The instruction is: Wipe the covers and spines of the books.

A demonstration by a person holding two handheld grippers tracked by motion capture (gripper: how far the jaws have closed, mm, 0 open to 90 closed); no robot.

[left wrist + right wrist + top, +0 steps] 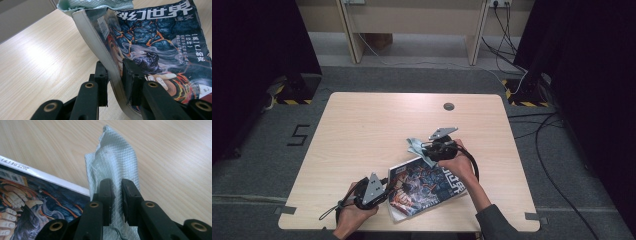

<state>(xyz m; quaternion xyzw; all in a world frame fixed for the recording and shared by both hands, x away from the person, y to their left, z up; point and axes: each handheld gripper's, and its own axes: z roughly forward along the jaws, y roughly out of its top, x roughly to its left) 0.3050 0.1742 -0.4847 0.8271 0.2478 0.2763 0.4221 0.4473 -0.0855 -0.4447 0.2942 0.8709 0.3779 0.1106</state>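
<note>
High view: my left tool (388, 189) grips the magazine (428, 186) near the worktop's (362, 130) front edge; my right tool (426, 146) clamps the cloth (417, 146).

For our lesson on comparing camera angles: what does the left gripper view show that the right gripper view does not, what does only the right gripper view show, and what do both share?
The left gripper view shows the left gripper shut on the magazine at its spine edge, lifting it, with the cover's title characters readable.

The right gripper view shows the right gripper shut on the pale green cloth, whose quilted weave is clear, and the date print along the magazine's white edge.

Both share the magazine cover, the cloth and the wooden table.
</note>
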